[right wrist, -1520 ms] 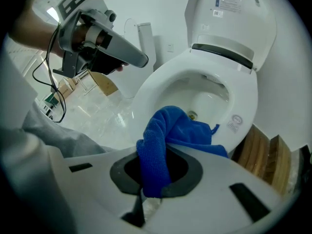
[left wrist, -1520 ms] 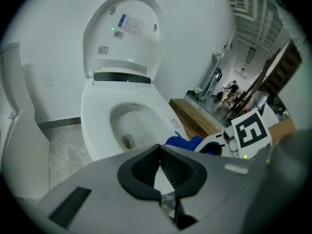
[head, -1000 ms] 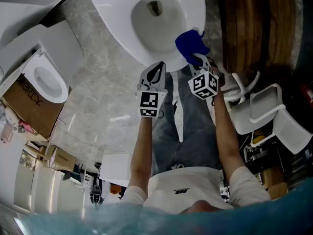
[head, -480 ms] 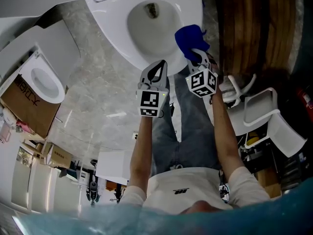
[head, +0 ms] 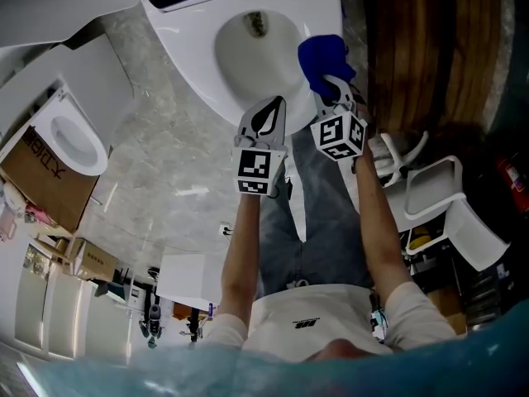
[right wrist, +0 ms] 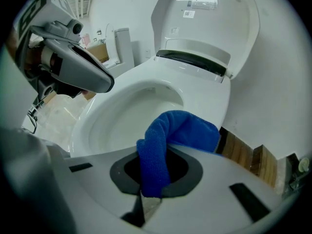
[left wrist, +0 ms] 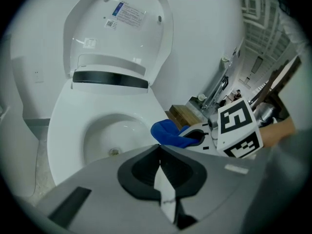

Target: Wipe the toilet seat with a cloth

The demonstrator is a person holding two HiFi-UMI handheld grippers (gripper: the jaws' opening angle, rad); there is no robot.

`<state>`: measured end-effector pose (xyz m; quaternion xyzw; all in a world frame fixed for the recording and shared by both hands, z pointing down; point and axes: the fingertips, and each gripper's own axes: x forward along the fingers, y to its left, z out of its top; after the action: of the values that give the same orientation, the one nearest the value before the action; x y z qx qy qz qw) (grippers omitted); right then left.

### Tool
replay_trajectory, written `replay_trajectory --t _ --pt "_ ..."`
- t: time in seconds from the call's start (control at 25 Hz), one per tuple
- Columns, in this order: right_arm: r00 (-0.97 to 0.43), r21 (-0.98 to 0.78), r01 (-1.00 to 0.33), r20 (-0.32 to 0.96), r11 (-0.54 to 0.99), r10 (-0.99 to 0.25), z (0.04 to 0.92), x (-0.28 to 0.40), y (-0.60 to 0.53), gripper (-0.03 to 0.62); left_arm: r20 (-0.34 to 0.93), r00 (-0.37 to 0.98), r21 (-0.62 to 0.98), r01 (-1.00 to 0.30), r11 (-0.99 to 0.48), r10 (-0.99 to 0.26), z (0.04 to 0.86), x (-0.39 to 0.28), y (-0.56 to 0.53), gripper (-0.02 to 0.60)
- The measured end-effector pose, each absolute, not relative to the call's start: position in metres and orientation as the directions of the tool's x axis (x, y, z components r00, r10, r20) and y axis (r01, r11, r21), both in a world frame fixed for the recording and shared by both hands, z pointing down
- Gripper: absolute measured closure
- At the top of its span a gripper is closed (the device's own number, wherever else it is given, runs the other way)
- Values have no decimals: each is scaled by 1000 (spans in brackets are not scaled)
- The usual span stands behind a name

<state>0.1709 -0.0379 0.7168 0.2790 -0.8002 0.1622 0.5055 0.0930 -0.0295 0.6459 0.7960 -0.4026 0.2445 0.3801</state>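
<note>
Two grippers hang over an open toilet [head: 190,64], its lid [left wrist: 122,28] raised against the wall. The right gripper [head: 331,93] is clamped on a blue cloth [head: 324,59]. In the right gripper view its jaws pinch a folded strip of the cloth [right wrist: 163,140], and the rest bunches out ahead of the gripper [right wrist: 155,177] and lies over the seat [right wrist: 214,101] on the right side of the bowl [right wrist: 131,111], beside the wooden wall panel [right wrist: 248,160]. The left gripper view shows the same blue bundle [left wrist: 168,130] on the seat's edge, with the right gripper's marker cube [left wrist: 239,128] just behind it.

The left gripper [head: 271,110] holds nothing. Its jaws are pressed together, with only a thin seam between them in its own view [left wrist: 160,167]. It hovers near the seat's front rim, beside the right gripper and apart from the cloth. It points toward the bowl [left wrist: 109,140].

On the floor to the left stand a second toilet [head: 74,139] and a cardboard box [head: 45,180]. A white chair [head: 438,197] is at the right.
</note>
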Motion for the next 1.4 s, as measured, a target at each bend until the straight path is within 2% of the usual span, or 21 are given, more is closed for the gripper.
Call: replay_trajectory --t 0.68,1.4 --pt "-330 67 -607 885 792 -328 715 166 -104 574 659 566 408 -822 -396 -495 644 105 -91 572" --pt "-344 122 -560 866 820 -364 716 134 -174 574 627 511 401 -859 -319 -588 635 74 -140 572"
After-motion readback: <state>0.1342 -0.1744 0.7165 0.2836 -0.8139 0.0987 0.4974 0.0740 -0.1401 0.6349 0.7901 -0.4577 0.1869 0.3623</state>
